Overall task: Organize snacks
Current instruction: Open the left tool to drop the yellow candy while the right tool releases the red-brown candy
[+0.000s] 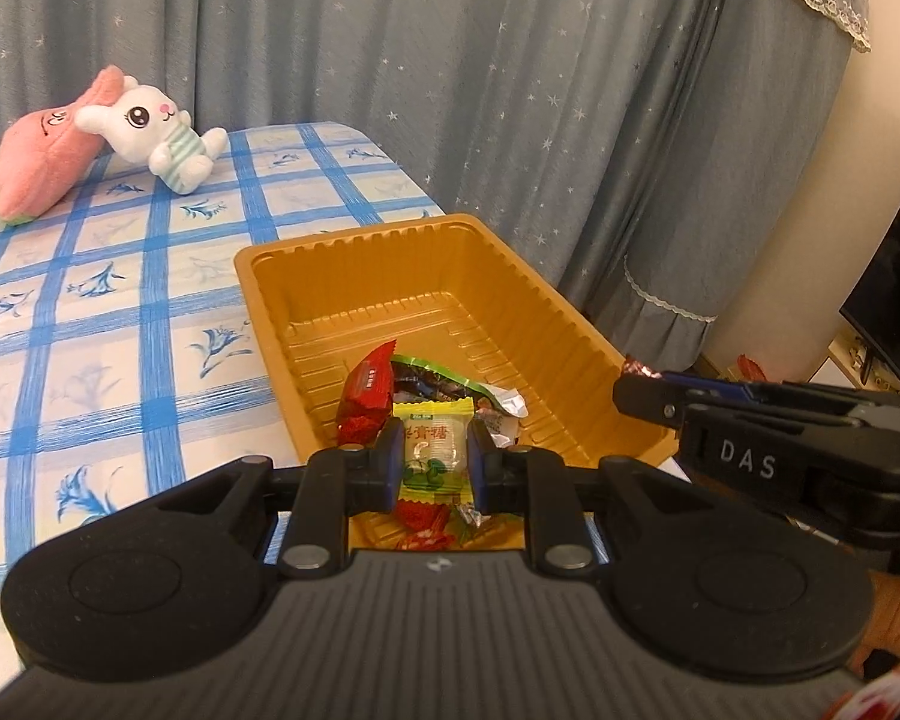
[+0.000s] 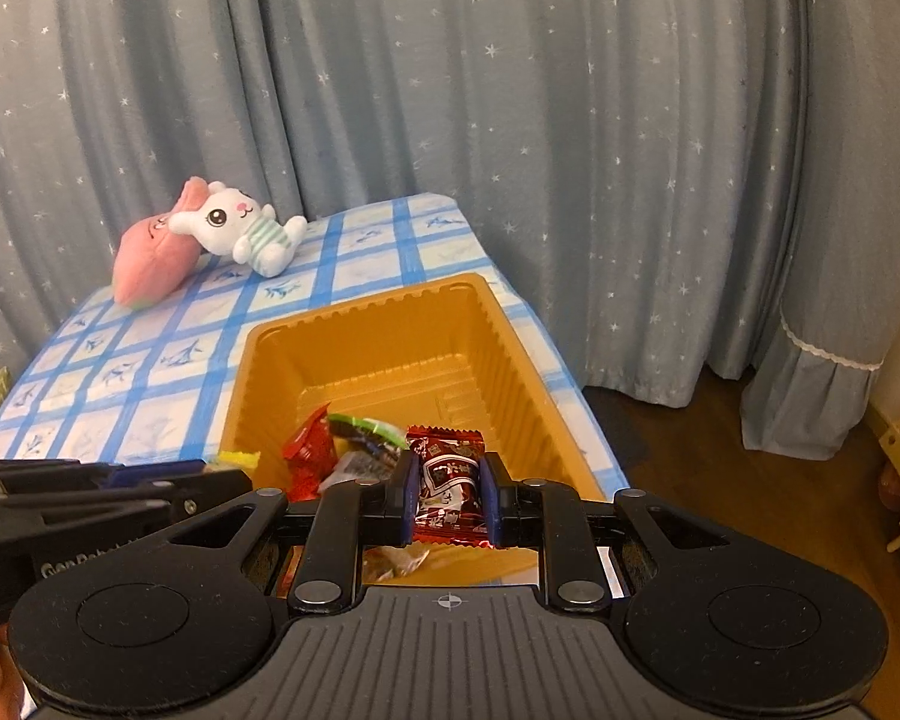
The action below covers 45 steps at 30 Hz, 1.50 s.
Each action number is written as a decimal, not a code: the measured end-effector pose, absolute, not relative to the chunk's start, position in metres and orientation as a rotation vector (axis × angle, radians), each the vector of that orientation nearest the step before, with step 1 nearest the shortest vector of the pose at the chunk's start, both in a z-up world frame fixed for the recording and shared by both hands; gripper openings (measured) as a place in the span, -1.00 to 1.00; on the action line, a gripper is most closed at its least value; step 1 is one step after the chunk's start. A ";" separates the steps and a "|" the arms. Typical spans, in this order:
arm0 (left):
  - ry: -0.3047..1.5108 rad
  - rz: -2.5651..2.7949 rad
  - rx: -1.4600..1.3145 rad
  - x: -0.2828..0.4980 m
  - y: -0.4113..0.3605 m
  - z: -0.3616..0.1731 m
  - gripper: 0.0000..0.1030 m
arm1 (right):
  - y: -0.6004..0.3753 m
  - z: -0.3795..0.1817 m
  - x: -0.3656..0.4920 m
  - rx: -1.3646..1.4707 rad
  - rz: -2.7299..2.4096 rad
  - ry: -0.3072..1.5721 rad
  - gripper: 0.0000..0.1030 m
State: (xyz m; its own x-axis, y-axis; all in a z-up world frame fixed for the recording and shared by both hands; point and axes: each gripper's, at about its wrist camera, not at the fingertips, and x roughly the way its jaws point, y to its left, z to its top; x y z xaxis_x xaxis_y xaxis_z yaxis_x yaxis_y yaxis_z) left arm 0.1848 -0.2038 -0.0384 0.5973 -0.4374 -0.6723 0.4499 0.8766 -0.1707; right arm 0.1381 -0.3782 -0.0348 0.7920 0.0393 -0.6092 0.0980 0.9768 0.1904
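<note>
While both hang over the ribbed gold plastic tray (image 1: 450, 252), left gripper (image 1: 433, 461) pinches a yellow-green glossy candy (image 1: 433, 450), long axis along fingers; right gripper (image 2: 448, 495) clamps a red foil snack (image 2: 447, 480), same orientation

**Snacks at the orange tray**

A ribbed orange plastic tray (image 1: 450, 276) sits on the blue-checked counter. At its near end lie a red wrapped snack (image 1: 363, 399) and a green-edged packet (image 1: 444, 381). A yellow-green wrapped candy (image 1: 433, 450) and a dark red wrapped snack (image 2: 450, 480) are each held upright above it.
</note>
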 end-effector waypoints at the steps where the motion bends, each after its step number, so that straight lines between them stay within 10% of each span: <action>1: 0.778 -0.516 0.018 0.187 -0.205 -0.040 -0.63 | -0.380 -0.035 0.140 0.216 -0.031 0.657 -0.58; 45: 0.801 -0.483 0.053 0.214 -0.204 -0.058 -0.47 | -0.380 -0.045 0.167 0.204 -0.008 0.659 -0.58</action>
State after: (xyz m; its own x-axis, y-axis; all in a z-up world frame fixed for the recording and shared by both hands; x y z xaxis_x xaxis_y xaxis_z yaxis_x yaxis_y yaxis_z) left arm 0.2139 -0.2037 -0.0579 0.5938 -0.3957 -0.7006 0.4352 0.8903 -0.1341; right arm 0.1672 -0.3796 -0.0453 0.7912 0.0570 -0.6089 0.0722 0.9800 0.1855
